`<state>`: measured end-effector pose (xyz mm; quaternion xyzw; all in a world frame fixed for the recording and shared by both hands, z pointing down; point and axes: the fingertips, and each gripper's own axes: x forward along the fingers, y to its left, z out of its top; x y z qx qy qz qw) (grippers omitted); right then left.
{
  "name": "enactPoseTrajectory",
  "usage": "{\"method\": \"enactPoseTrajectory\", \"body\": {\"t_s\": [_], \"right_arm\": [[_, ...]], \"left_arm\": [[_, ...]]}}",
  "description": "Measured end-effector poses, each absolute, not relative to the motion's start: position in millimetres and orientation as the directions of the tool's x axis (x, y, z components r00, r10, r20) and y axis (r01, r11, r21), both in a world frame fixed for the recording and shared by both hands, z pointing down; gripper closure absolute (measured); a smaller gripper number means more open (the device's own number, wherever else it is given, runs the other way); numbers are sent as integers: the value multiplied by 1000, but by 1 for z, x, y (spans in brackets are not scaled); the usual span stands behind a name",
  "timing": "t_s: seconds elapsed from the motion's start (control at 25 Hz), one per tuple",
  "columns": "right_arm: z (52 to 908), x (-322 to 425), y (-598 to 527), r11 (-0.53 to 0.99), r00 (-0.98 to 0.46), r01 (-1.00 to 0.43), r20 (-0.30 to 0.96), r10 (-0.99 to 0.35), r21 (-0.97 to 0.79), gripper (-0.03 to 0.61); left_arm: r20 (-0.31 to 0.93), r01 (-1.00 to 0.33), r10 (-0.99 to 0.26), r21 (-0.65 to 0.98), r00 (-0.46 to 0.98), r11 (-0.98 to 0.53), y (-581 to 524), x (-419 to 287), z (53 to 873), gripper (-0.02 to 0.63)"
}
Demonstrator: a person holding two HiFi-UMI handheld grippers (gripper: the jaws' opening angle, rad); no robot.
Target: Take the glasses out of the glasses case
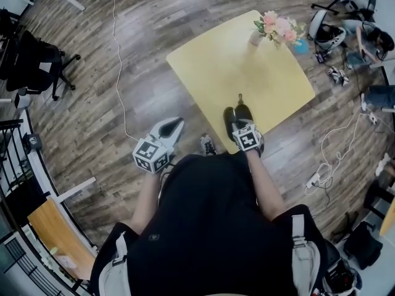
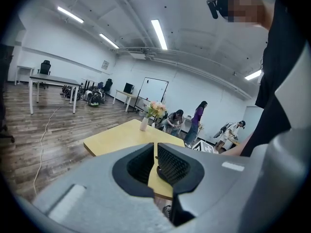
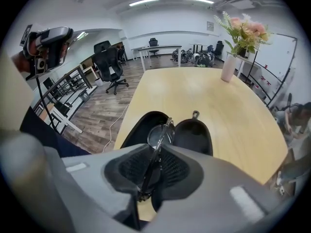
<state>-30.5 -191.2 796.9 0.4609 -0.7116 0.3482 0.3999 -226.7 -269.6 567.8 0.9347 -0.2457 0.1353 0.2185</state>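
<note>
Right claw (image 3: 154, 168) clamped on glasses (image 3: 158, 139), held edge-on just over open black glasses case (image 3: 193, 134) near tabletop (image 3: 233, 110) edge. Left claw (image 2: 155, 165) closed, empty, over floor. Extraction seemingly almost done; left: carry glasses clear.

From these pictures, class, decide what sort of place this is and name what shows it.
Probably an open-plan office or lab: swivel chairs, long desks, a whiteboard, strip ceiling lights.

The left gripper (image 2: 155, 165), jaws together on nothing, hangs left of the right gripper (image 3: 153, 169), whose jaws pinch the glasses (image 3: 159, 137). Both forearms (image 1: 266, 187) reach forward.
</note>
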Motion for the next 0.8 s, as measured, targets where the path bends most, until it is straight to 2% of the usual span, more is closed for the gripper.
{"method": "enactPoseTrajectory", "body": {"t_s": [0.28, 0.44, 0.8], "right_arm": [[806, -29, -196, 346, -238, -931, 912, -333, -117, 513], [805, -29, -200, 356, -236, -928, 914, -330, -111, 557], [799, -26, -192, 330, -248, -934, 915, -318, -139, 558]], "left_arm": [[362, -547, -428, 354, 828, -759, -280, -240, 571, 581], [358, -553, -436, 357, 826, -753, -283, -242, 568, 581], [350, -548, -435, 360, 830, -755, -279, -235, 567, 581]]}}
